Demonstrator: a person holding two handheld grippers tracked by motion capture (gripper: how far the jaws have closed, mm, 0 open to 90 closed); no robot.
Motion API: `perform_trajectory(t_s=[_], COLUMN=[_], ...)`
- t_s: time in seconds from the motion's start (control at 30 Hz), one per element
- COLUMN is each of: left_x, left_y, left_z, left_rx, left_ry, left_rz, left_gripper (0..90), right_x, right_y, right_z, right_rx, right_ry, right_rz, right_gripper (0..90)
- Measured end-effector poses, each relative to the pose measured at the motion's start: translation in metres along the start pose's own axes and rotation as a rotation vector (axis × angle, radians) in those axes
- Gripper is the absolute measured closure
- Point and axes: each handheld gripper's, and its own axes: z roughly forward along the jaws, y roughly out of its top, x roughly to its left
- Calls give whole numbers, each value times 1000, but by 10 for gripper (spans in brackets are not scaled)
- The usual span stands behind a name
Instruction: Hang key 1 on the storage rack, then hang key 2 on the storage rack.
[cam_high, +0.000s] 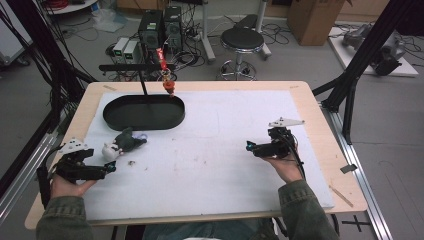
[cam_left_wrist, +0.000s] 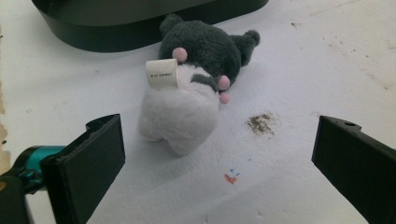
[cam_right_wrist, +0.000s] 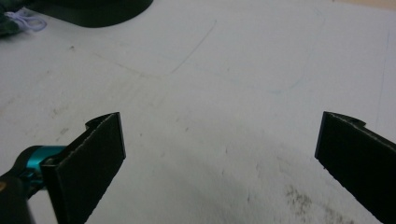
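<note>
A small plush toy (cam_left_wrist: 194, 88), dark grey above and white below with pink nubs and a paper tag, lies on the white mat just in front of the black oval tray (cam_left_wrist: 116, 28). In the high view the plush toy (cam_high: 122, 143) rests near the left side, below the tray (cam_high: 144, 112). My left gripper (cam_high: 111, 168) stands open a short way before the toy, nothing between its jaws; in the left gripper view the left gripper (cam_left_wrist: 217, 163) frames the toy's white end. My right gripper (cam_high: 250, 147) is open over bare mat at the right, and the right gripper (cam_right_wrist: 219, 163) holds nothing.
A black stand (cam_high: 137, 67) rises from the tray with a red and orange thing (cam_high: 168, 86) hanging from its arm. A dark smudge (cam_left_wrist: 260, 123) marks the mat beside the toy. The wooden table edge (cam_high: 320, 135) borders the mat; stool and computers stand beyond.
</note>
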Motion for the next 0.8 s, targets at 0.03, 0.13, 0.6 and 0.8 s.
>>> perform_trajectory(t_s=[0.03, 0.13, 0.6, 0.8], left_x=[0, 0, 10, 16], left_y=[1, 5, 29, 38], left_z=[0, 2, 10, 19], left_rx=[2, 6, 40, 87], left_ry=[-3, -5, -20, -36], left_rz=[4, 17, 75, 93], left_gripper=[30, 30, 30, 30], right_x=[0, 0, 0, -2], right_y=[-3, -9, -27, -35], right_z=[-1, -6, -23, -26], right_rx=[-4, -17, -43, -39], right_ry=[-2, -9, -23, -27], right_rz=[7, 3, -6, -2], right_gripper=[8, 8, 8, 8])
